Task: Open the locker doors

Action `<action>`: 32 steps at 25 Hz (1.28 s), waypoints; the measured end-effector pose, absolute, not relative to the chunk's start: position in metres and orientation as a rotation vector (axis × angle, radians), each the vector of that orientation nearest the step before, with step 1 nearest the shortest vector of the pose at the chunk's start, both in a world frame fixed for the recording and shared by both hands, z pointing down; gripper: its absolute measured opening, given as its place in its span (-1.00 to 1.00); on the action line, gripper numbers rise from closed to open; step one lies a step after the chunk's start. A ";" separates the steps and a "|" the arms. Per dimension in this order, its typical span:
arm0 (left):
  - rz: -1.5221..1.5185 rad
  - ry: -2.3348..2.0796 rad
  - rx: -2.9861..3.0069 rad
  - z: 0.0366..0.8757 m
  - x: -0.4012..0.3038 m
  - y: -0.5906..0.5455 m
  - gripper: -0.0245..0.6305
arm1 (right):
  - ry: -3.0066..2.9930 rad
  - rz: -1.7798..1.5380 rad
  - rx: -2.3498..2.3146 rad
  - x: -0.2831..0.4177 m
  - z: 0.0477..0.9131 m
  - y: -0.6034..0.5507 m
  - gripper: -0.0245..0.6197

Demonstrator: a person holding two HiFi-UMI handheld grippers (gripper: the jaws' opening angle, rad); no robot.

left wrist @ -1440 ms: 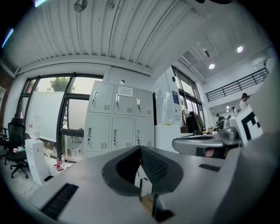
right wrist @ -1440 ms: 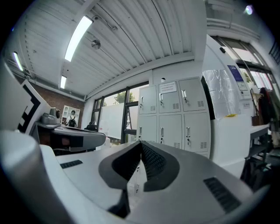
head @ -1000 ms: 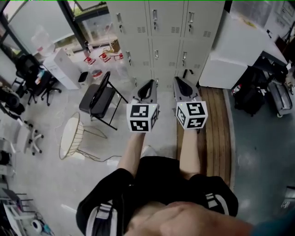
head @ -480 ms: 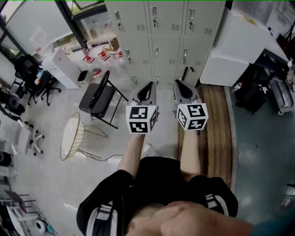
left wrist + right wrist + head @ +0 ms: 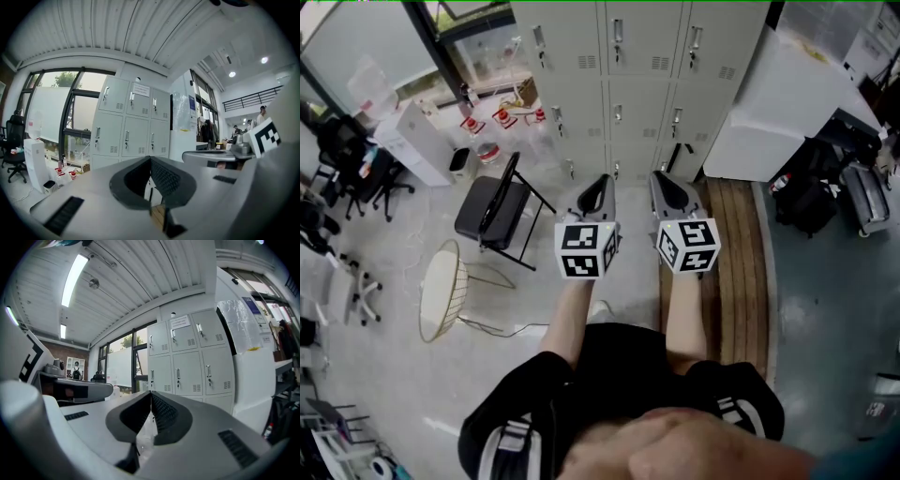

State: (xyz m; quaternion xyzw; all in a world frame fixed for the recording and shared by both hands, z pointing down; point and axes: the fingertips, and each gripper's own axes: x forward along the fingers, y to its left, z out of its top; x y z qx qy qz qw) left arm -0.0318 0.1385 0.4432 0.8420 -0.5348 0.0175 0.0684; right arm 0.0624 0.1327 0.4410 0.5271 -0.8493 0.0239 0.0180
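Both grippers have come a little nearer the lockers since a moment ago, and the person carrying them has stepped in with them. The left gripper (image 5: 602,178) and the right gripper (image 5: 660,176) are held side by side at about the same height and pointing roughly level. Each has its jaws pressed together with nothing between them.

From where I stand, the first trouble is underfoot. The black folding chair (image 5: 492,208) stands just left of the path, and the wooden planks (image 5: 739,253) lie along the right, so a careless step could catch either one. Further on, the latch handles (image 5: 617,36) look small and narrow. Jaws left closed would only knock against one, and a grip taken off-centre could slip when the door is pulled. The big white cabinet (image 5: 778,103) stands hard against the right-hand column and may block a door swinging that way.

The grey lockers (image 5: 637,66) stand straight ahead against the far wall, every door I can see closed. They are well apart from the fingertips, and no handle is within reach yet
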 end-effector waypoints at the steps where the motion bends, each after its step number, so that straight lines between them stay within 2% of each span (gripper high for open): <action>1: 0.051 -1.620 2.528 0.444 -0.040 0.132 -0.89 | -2.650 0.068 1.622 0.052 0.440 0.125 -0.87; 11: -0.032 -1.667 2.482 0.439 -0.122 0.074 -0.89 | -2.766 -0.068 1.469 -0.054 0.431 0.065 -0.87; 17: -0.062 -1.600 2.482 0.443 -0.139 0.052 -0.89 | -2.655 -0.069 1.526 -0.059 0.434 0.035 -0.87; 24: -0.093 -1.558 2.516 0.428 -0.152 0.036 -0.89 | -2.624 -0.239 1.500 -0.082 0.400 0.021 -0.87; 32: -0.097 -1.710 2.438 0.407 -0.159 0.004 -0.89 | -2.647 -0.274 1.574 -0.056 0.380 0.001 -0.87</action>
